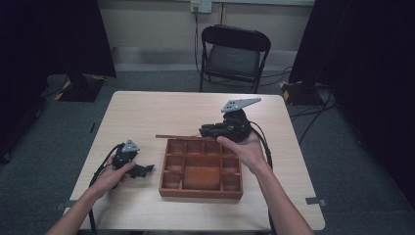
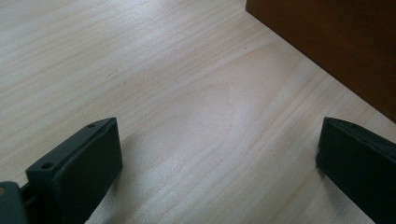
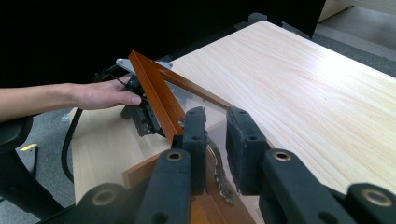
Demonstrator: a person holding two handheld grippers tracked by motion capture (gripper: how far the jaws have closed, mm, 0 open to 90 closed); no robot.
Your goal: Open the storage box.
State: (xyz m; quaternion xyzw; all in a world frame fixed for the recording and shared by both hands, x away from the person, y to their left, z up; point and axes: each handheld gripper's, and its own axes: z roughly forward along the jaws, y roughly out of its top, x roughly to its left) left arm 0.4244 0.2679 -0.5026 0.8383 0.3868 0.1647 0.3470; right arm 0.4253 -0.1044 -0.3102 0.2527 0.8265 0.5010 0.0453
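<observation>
Nearest, low on the light wooden desk (image 1: 147,110), the person's left hand (image 1: 108,177) holds the left gripper (image 1: 143,170) just left of a brown wooden tray (image 1: 201,192). Its jaws stand wide apart with bare desk between them, and in the left gripper view a dark brown wall of the tray (image 2: 336,42) sits close beyond the gripper (image 2: 219,154).

The tray is split by thin walls into a large middle compartment ringed by smaller ones; from the high view the compartments look bare, though it is too dim to be sure.

At the tray's far rim, the right hand (image 1: 247,149) holds the right gripper (image 1: 204,131), with its grey three-cornered plate (image 1: 240,104) on top. In the right gripper view the gripper (image 3: 215,147) has its jaws nearly together on the edge of a glass-paned lid with a brown wooden frame (image 3: 154,93), which is tilted up from the tray; a metal clasp (image 3: 218,170) hangs below the jaws.

Farther off, beyond the desk, a black folding chair (image 1: 234,56) stands on the grey floor (image 1: 352,161).
</observation>
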